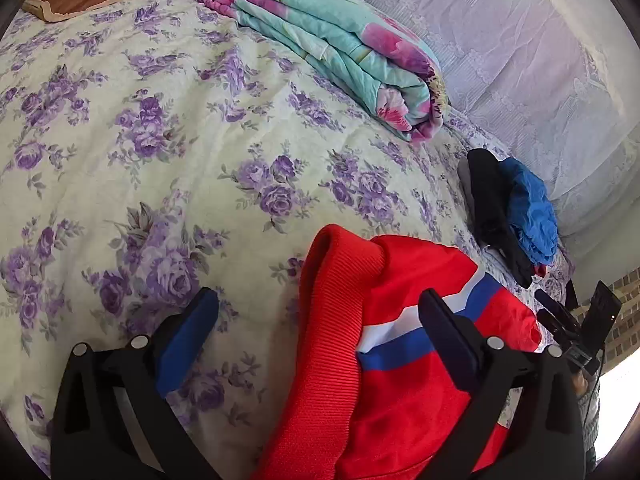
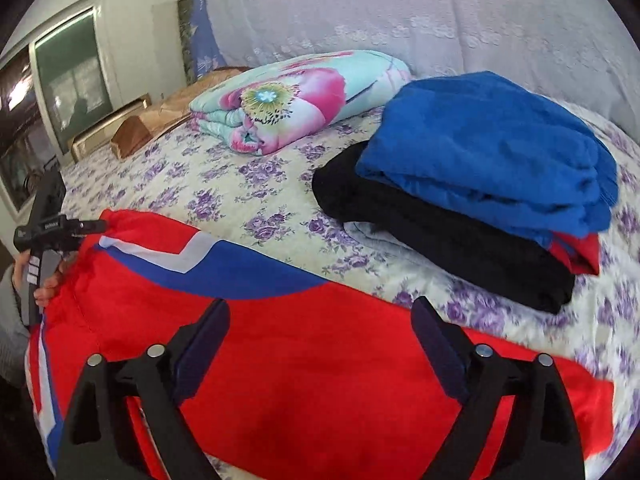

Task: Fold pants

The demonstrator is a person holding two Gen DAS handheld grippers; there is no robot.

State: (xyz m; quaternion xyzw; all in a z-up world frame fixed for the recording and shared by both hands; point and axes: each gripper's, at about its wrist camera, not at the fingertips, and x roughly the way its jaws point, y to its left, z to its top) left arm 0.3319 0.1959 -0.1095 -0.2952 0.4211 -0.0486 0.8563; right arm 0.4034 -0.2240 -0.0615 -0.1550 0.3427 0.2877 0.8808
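Red pants (image 1: 400, 364) with a blue and white stripe lie on the flowered bed; the ribbed waistband (image 1: 332, 320) is bunched up. My left gripper (image 1: 316, 312) is open, its jaws wide apart over the waistband end. In the right wrist view the same pants (image 2: 320, 360) spread flat across the bed's near edge. My right gripper (image 2: 320, 320) is open just above the red cloth. The left gripper also shows in the right wrist view (image 2: 90, 225) at the pants' far left end.
A folded floral quilt (image 1: 340, 44) lies at the back of the bed (image 1: 140, 160). A stack of folded black and blue clothes (image 2: 460, 184) sits to the right of the pants. A lace curtain (image 2: 400, 12) hangs behind the bed.
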